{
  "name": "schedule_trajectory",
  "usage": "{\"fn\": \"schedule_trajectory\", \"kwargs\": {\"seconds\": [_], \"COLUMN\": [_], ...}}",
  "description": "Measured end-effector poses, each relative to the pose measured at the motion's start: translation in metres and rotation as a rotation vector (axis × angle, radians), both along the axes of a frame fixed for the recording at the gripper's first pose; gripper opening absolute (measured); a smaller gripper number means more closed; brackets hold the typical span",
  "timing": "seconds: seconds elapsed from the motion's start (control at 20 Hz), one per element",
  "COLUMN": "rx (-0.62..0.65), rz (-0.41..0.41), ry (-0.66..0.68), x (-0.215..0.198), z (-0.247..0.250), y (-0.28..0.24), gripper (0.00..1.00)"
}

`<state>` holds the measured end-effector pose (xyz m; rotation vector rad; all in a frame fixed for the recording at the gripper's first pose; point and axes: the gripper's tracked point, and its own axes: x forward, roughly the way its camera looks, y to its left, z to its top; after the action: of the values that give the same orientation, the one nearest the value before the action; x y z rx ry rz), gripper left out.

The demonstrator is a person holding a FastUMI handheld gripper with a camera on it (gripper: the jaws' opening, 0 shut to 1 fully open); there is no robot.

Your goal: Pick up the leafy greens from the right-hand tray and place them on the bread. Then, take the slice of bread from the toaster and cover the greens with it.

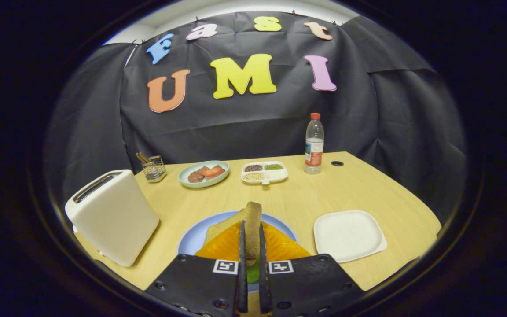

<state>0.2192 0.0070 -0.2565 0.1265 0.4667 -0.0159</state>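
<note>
greens [253,270] mostly hidden behind fingers [242,246]

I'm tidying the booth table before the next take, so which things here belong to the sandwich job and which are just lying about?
Belongs to the job:
- gripper, shut on the bread slice
- blue plate with the orange layer and a bit of green
- white toaster
- white square tray

Lying about:
- water bottle
- divided dish
- plate of meat
- utensil holder

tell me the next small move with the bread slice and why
Probably lower and lay it flat: the tool is shut on the bread slice, held on edge above the blue plate, where greens and an orange layer lie uncovered.
</note>
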Motion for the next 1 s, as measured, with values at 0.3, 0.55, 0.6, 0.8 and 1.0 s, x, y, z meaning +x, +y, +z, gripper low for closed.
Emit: {"fn": "schedule_trajectory", "kwargs": {"seconds": [0.3, 0.55, 0.6, 0.8, 1.0], "rx": [-0.004, -0.006, -0.015, -0.065, -0.073], "rz": [-0.027, -0.010, -0.007, -0.001, -0.027], "ry": [0.076, 0.070, 0.079, 0.088, 0.035], "x": [-0.005, -0.007, -0.008, -0.013, -0.031], "z": [-0.026, -0.027, -0.029, -0.028, 0.000], "y": [-0.015, -0.012, -0.011, -0.011, -0.019], "gripper": [0.21, 0.34, 0.37, 0.47, 0.82]}}
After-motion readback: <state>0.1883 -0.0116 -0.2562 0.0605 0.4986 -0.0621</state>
